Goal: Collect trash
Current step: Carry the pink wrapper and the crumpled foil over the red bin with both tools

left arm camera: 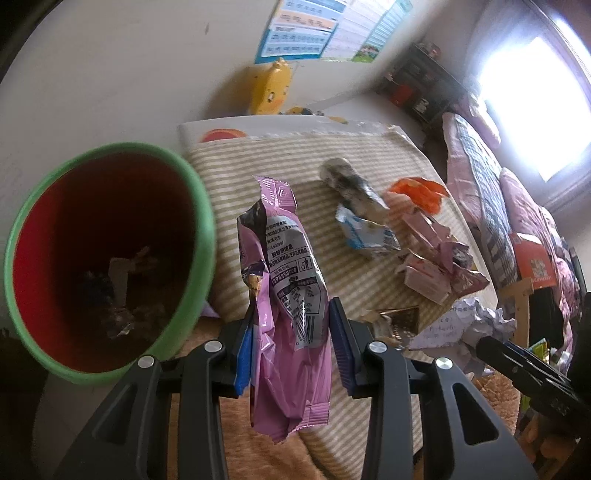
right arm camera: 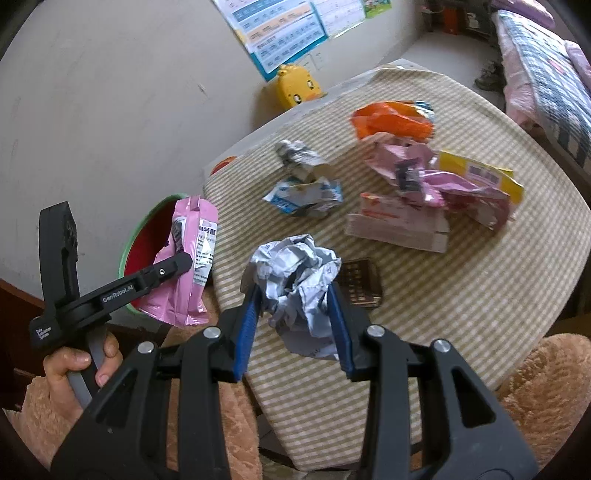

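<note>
Tabletop: covered with a beige striped cloth, set against a pale wall with a poster and a yellow duck toy.
Room: a bed with pink bedding beside a bright window.
Loose trash: an orange wrapper, pink wrappers and a blue-white carton lie on the cloth.
Bin: red inside, green rim, beside the tabletop edge, scraps at the bottom.
Left gripper: clamped on a pink snack bag, near the bin's rim.
Right gripper: clamped on a crumpled paper ball over the tabletop's near edge.
</note>
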Demonstrator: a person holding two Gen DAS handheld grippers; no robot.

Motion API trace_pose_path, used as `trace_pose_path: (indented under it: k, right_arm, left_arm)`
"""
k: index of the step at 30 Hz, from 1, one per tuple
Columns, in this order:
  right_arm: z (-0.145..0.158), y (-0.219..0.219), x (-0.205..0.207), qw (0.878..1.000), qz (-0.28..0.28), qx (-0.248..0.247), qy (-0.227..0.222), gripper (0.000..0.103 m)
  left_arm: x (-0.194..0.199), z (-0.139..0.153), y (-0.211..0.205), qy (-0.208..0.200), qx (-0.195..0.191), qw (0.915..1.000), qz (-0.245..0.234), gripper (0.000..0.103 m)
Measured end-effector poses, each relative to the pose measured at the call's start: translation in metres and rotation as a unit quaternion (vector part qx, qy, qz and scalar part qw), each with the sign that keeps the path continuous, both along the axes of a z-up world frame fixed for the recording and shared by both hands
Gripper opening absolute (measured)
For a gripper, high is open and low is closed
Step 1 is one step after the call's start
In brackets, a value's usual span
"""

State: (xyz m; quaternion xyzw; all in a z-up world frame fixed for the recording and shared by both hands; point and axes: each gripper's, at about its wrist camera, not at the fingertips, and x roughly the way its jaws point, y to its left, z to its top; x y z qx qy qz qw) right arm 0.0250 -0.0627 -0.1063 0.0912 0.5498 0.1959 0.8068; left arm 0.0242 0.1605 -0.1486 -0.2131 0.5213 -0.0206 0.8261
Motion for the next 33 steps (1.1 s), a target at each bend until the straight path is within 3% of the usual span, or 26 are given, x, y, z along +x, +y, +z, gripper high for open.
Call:
trace_pose_path:
  k: [11, 21, 33]
  right_arm:
    - [0.002, 0.057, 0.008, 0.999, 0.054, -0.004, -0.001, 0.037]
    - [0.007, 0.123, 0.020, 0.992, 0.124, 0.006, -0.020, 0.037]
    - [0.020, 0.188, 0.034, 0.984, 0.173, 0.027, -0.034, 0.037]
  left_arm:
    - [-0.016, -0.007, 0.049, 0.002, 0.014, 0.9986, 0.051, 0.034]
    - [-0.031, -0.003, 0.109, -0.001, 0.044, 0.9916, 0.122, 0.034]
    - [-0.033, 0.002, 0.142, 0.003, 0.081, 0.9861, 0.145, 0.035]
